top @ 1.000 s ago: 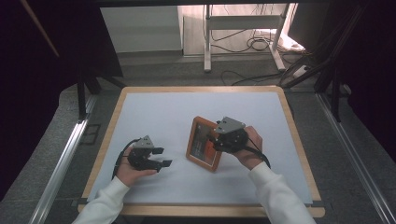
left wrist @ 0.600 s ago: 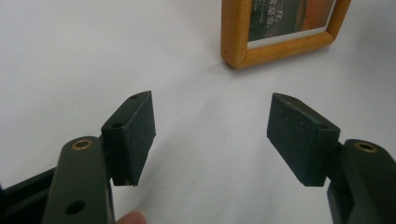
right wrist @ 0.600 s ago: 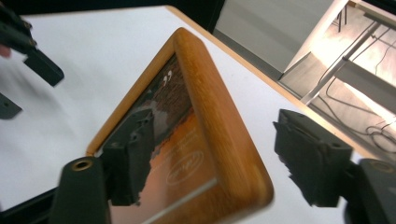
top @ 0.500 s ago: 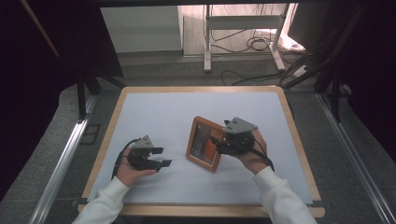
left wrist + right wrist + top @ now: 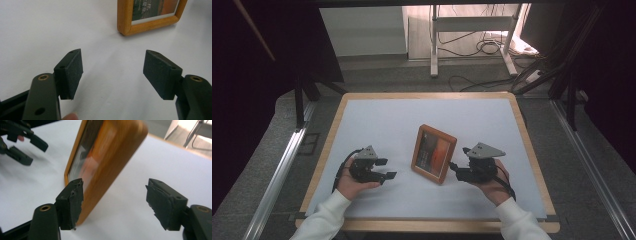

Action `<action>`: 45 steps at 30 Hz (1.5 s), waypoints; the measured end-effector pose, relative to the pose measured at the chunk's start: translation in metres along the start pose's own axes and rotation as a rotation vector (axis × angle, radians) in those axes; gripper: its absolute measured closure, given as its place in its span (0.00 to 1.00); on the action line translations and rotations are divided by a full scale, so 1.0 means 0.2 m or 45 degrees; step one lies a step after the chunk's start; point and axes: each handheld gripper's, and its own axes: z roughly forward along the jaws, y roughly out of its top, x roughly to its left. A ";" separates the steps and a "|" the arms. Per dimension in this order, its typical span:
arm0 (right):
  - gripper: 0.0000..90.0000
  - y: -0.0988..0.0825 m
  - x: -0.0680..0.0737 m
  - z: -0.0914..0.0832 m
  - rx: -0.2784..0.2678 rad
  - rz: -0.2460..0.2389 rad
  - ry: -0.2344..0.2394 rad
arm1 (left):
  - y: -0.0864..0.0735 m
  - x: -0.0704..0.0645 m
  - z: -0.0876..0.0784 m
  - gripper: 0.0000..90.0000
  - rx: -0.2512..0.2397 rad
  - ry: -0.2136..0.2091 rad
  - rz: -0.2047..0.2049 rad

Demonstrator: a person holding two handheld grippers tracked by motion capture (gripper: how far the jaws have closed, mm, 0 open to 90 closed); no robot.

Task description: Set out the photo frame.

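Stands a wooden picture frame point(image 5: 434, 154) on its edge near the middle of the white mat point(image 5: 377, 125), leaning back a little, probably on a prop behind that cannot be made out, with the picture side turned toward the left gripper point(image 5: 387, 168). Rests that gripper low on the mat, well apart from the frame, pads spread wide and bare, apparently kept out of the way while staying aimed at the frame's lower corner. Holds the right gripper point(image 5: 458, 161) just beside the frame's right edge, with its jaws just now drawn in a little yet wide apart, pressing on nothing. Places the frame's edge just beyond the left pad in the right gripper view, not clamped, likely so as to let the frame stand on its own.
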 end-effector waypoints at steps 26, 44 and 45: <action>1.00 -0.19 0.25 0.14 0.250 -0.152 0.219 | 0.00 -0.01 0.00 0.35 0.002 0.000 0.005; 1.00 -0.19 0.26 0.26 0.298 -0.154 0.204 | -0.01 -0.01 0.00 0.35 0.004 -0.001 0.008; 1.00 -0.19 0.26 0.26 0.300 -0.154 0.202 | -0.01 -0.01 0.00 0.35 0.005 -0.001 0.008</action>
